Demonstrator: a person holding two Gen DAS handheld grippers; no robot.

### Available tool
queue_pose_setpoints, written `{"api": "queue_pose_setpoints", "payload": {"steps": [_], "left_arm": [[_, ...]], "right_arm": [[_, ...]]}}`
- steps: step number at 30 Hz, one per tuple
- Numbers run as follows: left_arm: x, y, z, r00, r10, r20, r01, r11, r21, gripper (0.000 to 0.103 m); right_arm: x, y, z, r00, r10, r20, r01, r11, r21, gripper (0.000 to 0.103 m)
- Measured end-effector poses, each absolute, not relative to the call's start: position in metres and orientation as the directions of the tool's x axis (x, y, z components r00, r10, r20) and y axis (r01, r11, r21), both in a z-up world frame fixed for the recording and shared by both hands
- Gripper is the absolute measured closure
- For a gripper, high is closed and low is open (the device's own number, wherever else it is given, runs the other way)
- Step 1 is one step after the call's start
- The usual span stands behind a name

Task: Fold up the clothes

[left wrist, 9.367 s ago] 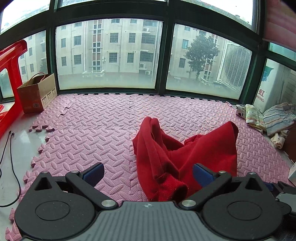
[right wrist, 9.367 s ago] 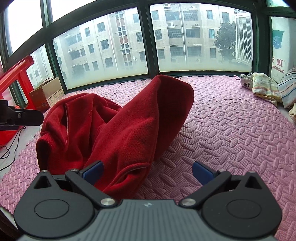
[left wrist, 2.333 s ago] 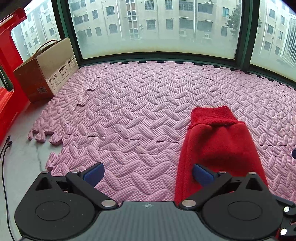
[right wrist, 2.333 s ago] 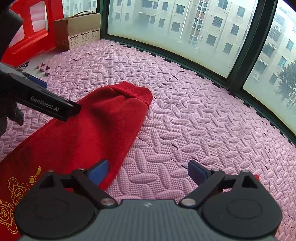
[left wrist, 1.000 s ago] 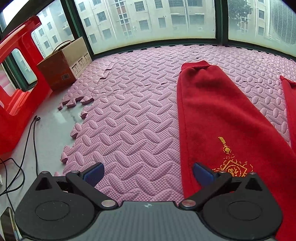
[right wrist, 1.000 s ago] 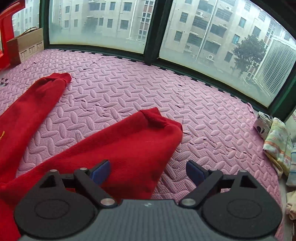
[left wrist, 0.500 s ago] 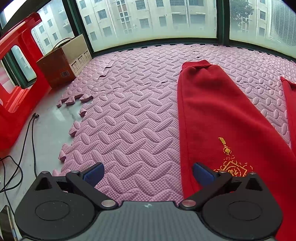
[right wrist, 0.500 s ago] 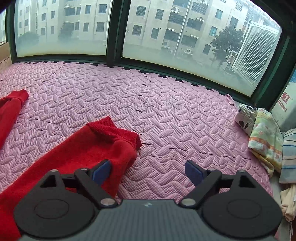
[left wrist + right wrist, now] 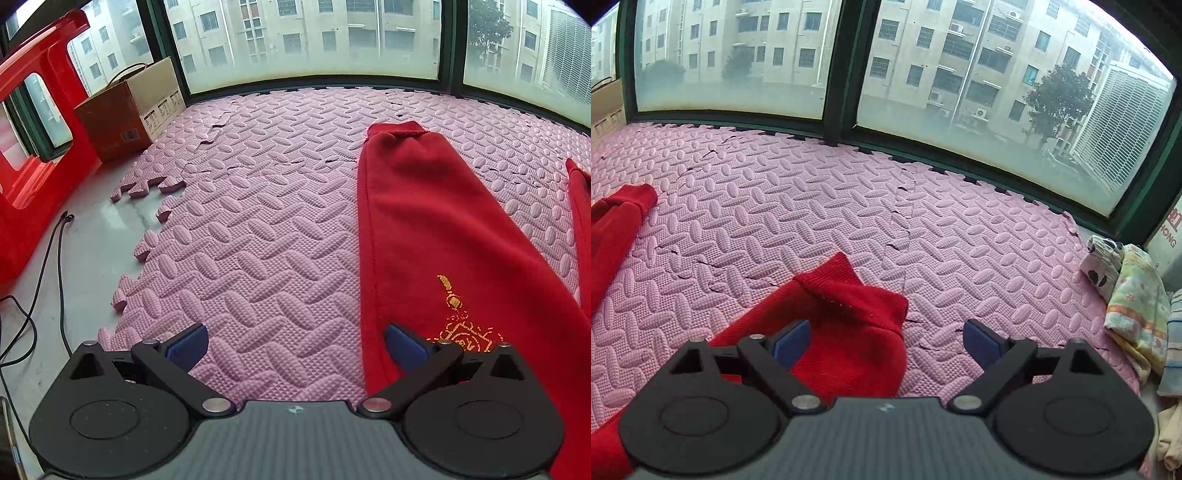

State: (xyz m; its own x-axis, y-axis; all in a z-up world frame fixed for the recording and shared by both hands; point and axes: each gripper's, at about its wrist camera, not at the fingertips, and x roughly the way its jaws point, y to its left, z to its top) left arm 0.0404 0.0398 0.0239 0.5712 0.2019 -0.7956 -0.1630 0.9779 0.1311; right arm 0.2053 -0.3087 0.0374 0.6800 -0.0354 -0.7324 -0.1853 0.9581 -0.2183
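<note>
Left gripper [image 9: 295, 347] spread wide, empty, over mat [image 9: 258, 229] beside sweater [image 9: 436, 236] sleeve. Right gripper [image 9: 886, 338] spread, nothing pinched, above other cuff. Sweater flat on mat.

red garment [image 9: 436, 229] — bunched then, spread flat now

Left gripper [image 9: 293, 345] tilted downward, jaws wide apart; right gripper [image 9: 886, 341] likewise.
</note>
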Motion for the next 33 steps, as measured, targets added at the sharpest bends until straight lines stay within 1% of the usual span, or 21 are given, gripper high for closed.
{"api": "queue_pose_setpoints", "payload": {"steps": [2,3,4,9,14,17,18,19,20,21,27,30,33], "left_arm": [[0.040,0.040,0.024,0.571,0.199,-0.796,-0.161,0.979,0.129,0.000],[0.040,0.041,0.024,0.571,0.197,-0.797,-0.161,0.979,0.127,0.000],[0.040,0.041,0.024,0.571,0.195,-0.797,-0.160,0.979,0.125,0.000],[0.041,0.042,0.024,0.570,0.193,-0.799,-0.161,0.979,0.122,0.000],[0.041,0.039,0.025,0.572,0.208,-0.794,-0.162,0.977,0.139,0.000],[0.041,0.037,0.028,0.570,0.220,-0.792,-0.156,0.975,0.159,0.000],[0.040,0.036,0.030,0.572,0.224,-0.789,-0.154,0.974,0.165,0.000],[0.039,0.035,0.032,0.575,0.228,-0.786,-0.152,0.973,0.172,0.000],[0.038,0.033,0.035,0.578,0.233,-0.782,-0.151,0.972,0.178,0.000],[0.036,0.032,0.038,0.583,0.233,-0.778,-0.149,0.972,0.180,0.000],[0.019,0.018,0.058,0.621,0.204,-0.757,-0.126,0.979,0.161,0.000],[0.005,0.001,0.066,0.642,0.157,-0.750,-0.076,0.987,0.141,0.000],[-0.008,-0.014,0.069,0.651,0.114,-0.750,-0.026,0.991,0.128,0.000]], "right_arm": [[0.213,-0.300,0.028,0.670,-0.051,-0.740,-0.203,0.947,-0.249,0.011],[0.215,-0.299,0.026,0.672,-0.060,-0.738,-0.196,0.947,-0.255,0.008],[0.217,-0.299,0.025,0.675,-0.068,-0.735,-0.190,0.946,-0.262,0.007],[0.204,-0.312,0.041,0.668,-0.044,-0.743,-0.187,0.956,-0.225,0.009],[0.158,-0.309,0.042,0.612,0.063,-0.788,-0.299,0.941,-0.158,0.009],[0.134,-0.306,0.034,0.603,0.042,-0.797,-0.317,0.929,-0.191,0.009],[0.127,-0.308,0.031,0.619,0.049,-0.784,-0.305,0.935,-0.181,0.008],[0.120,-0.312,0.030,0.653,0.079,-0.753,-0.264,0.956,-0.129,0.008],[0.108,-0.319,0.033,0.612,0.027,-0.791,-0.287,0.939,-0.191,0.008],[0.102,-0.323,0.034,0.609,0.021,-0.793,-0.278,0.942,-0.189,0.008],[0.082,-0.327,0.043,0.627,-0.031,-0.778,-0.251,0.938,-0.240,0.008],[0.072,-0.321,0.048,0.646,0.055,-0.762,-0.267,0.951,-0.158,0.008],[0.064,-0.310,0.041,0.627,0.091,-0.773,-0.309,0.941,-0.139,0.008]]}}
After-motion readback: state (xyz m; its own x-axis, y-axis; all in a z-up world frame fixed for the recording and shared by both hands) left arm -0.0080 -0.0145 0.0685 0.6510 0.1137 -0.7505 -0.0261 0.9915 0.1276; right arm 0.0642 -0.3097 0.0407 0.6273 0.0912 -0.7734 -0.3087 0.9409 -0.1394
